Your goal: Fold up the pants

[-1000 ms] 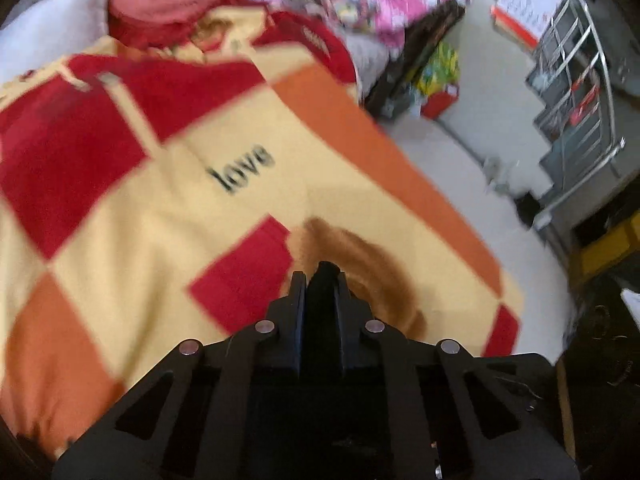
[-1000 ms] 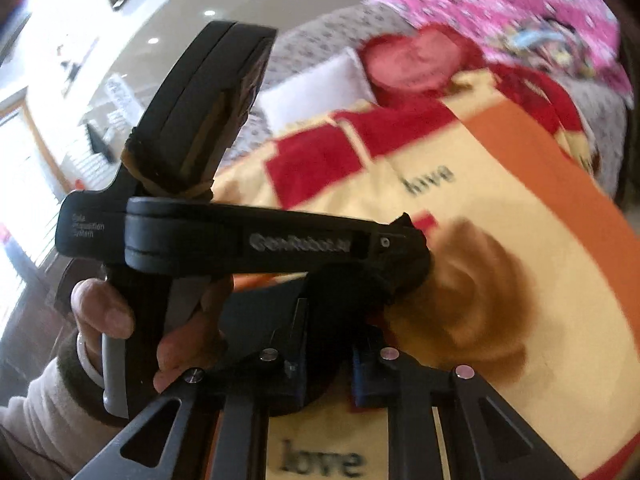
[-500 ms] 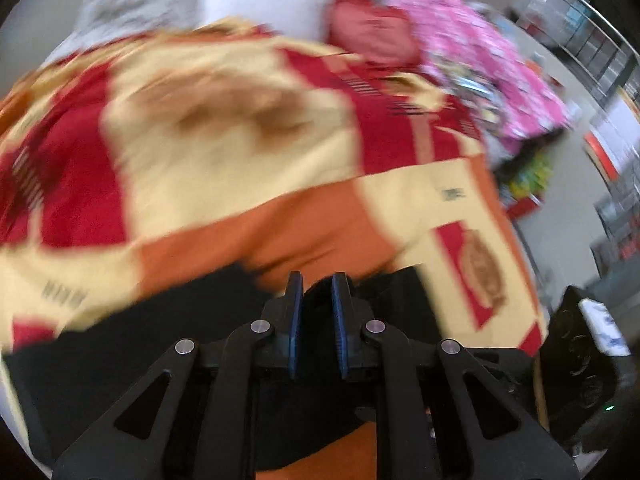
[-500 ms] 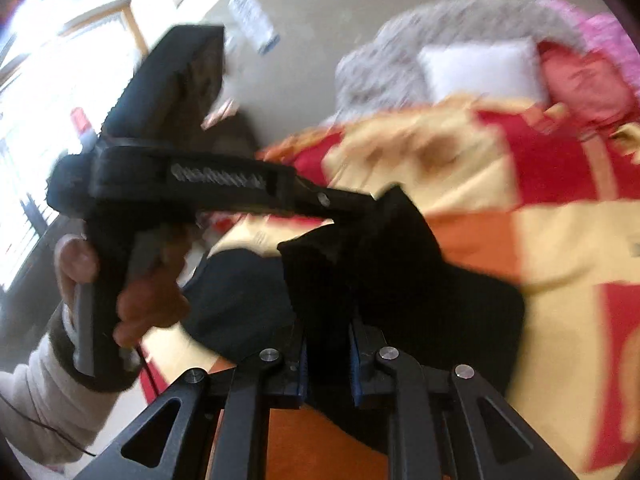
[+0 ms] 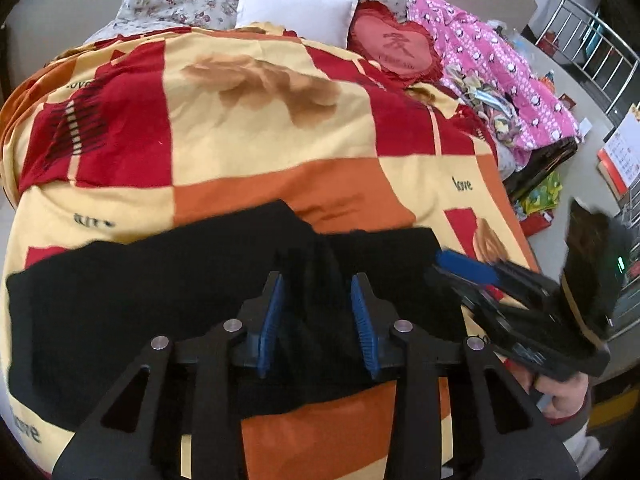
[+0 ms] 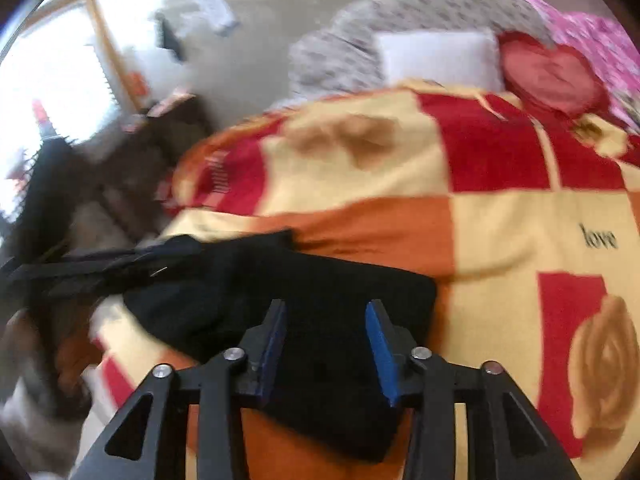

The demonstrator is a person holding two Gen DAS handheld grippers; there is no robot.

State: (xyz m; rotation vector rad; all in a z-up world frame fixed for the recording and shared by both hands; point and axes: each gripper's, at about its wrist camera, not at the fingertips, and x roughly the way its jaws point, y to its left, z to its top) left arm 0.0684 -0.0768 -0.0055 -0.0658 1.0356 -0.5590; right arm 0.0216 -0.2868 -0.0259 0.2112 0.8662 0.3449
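Note:
The black pants [image 5: 120,300] lie in a wide band across the near part of the checked bedspread [image 5: 280,140]. My left gripper [image 5: 319,280] is over their middle. Its jaws are opening, and a raised ridge of black cloth stands loose between the blue pads [image 5: 276,312]. From the right, the right gripper [image 5: 460,264] reaches onto the pants' right end, with a hand [image 5: 560,396] on its handle. In the right wrist view the right gripper [image 6: 326,308] hovers over the pants [image 6: 224,280]. Its jaws are opening too, and the cloth lies flat beneath them.
A white pillow [image 5: 292,4], a red heart cushion [image 5: 396,48] and a pink quilt [image 5: 500,68] lie at the head and far right of the bed. The bed's right edge drops to a floor with a metal rack [image 5: 592,52]. Dark furniture [image 6: 160,144] stands left.
Both grippers were shut on black cloth and swept across the bed. The pants now lie spread on the bedspread and both pairs of jaws have parted.

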